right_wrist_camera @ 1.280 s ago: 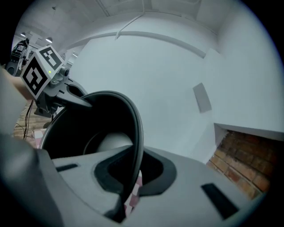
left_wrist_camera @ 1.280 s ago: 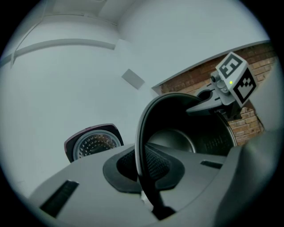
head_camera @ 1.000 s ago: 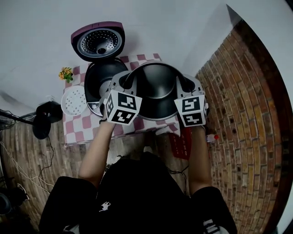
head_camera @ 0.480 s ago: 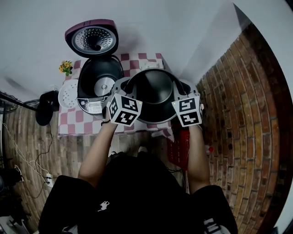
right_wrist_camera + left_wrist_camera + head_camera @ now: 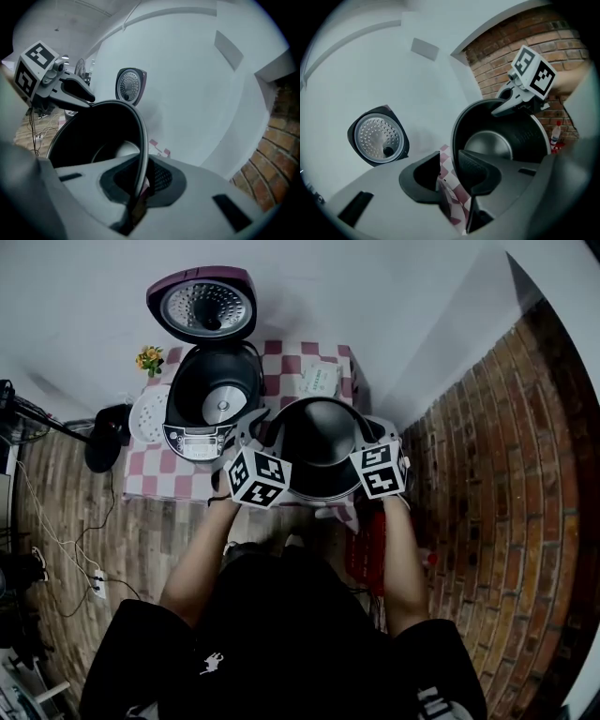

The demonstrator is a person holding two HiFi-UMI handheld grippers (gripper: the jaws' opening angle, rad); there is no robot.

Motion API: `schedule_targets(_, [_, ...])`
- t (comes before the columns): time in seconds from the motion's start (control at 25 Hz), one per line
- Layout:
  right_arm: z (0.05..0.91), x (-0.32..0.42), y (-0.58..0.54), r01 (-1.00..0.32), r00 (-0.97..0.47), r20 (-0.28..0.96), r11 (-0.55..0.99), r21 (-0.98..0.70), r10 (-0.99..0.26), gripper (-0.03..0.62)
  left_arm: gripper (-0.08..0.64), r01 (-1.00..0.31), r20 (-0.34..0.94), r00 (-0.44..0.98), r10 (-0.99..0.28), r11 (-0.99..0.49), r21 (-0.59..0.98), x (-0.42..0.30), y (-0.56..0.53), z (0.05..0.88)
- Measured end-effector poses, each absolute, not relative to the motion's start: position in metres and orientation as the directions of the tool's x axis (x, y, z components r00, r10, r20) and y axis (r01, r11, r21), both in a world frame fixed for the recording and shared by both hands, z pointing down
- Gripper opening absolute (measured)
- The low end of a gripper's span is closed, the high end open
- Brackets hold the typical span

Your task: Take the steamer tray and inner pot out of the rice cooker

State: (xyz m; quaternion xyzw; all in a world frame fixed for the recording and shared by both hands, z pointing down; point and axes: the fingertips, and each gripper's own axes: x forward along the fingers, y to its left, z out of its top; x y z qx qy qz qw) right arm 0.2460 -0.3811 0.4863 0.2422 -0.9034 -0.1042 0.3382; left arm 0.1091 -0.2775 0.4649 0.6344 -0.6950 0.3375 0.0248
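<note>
The left gripper (image 5: pixel 449 163) has its jaws apart; they have just been opening, and the rim of the inner pot (image 5: pixel 501 136) runs between them, with a gap of checked cloth showing on the outer side. The right gripper (image 5: pixel 143 177) is clamped on the opposite rim of the same pot (image 5: pixel 93 136), one pad inside the wall and one outside.

In the head view the left gripper (image 5: pixel 265 423) and the right gripper (image 5: pixel 375 426) flank the inner pot (image 5: pixel 319 442), which is out of the rice cooker (image 5: pixel 187 442) and just to the right of it, over the checked tablecloth (image 5: pixel 150 486) (whether its base touches the cloth cannot be told).

The rice cooker's lid (image 5: pixel 202 306) stands open behind its body. The steamer tray (image 5: pixel 148 415) lies flat just left of the rice cooker. A small bunch of flowers (image 5: pixel 148 360) stands at the cooker's rear left. A paper packet (image 5: pixel 319 379) lies to its right, behind the pot.
</note>
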Motion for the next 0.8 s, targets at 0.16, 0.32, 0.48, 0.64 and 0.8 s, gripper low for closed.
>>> schedule_targets(0.16, [0.511,0.245,-0.386,-0.373,-0.647,0.592,0.877,0.303,-0.480,0.011,0.121,-0.904,0.483,-0.205,-0.851,-0.025,-0.428,0.107,-0.273,0.477])
schedule_targets(0.32, [0.532,0.241,-0.390,-0.373,-0.642,0.620,0.890,0.262,-0.451,0.011,0.123,-0.902,0.519,-0.209,-0.829,-0.040,-0.429,0.109,-0.273,0.494])
schedule_targets(0.48, [0.549,0.236,-0.393,-0.386,-0.638,0.640,0.897,0.215,-0.428,0.011,0.110,-0.903,0.545,-0.203,-0.813,-0.060,-0.425,0.114,-0.279,0.508])
schedule_targets(0.64, [0.563,0.234,-0.400,-0.379,-0.634,0.659,0.905,0.193,-0.406,0.012,0.110,-0.905,0.575,-0.186,-0.796,-0.090,-0.417,0.121,-0.288,0.520])
schedule_targets(0.8, [0.572,0.234,-0.407,-0.384,-0.625,0.678,0.909,0.164,-0.387,0.012,0.110,-0.905,0.590,-0.175,-0.788,-0.107,-0.412,0.126,-0.297,0.526])
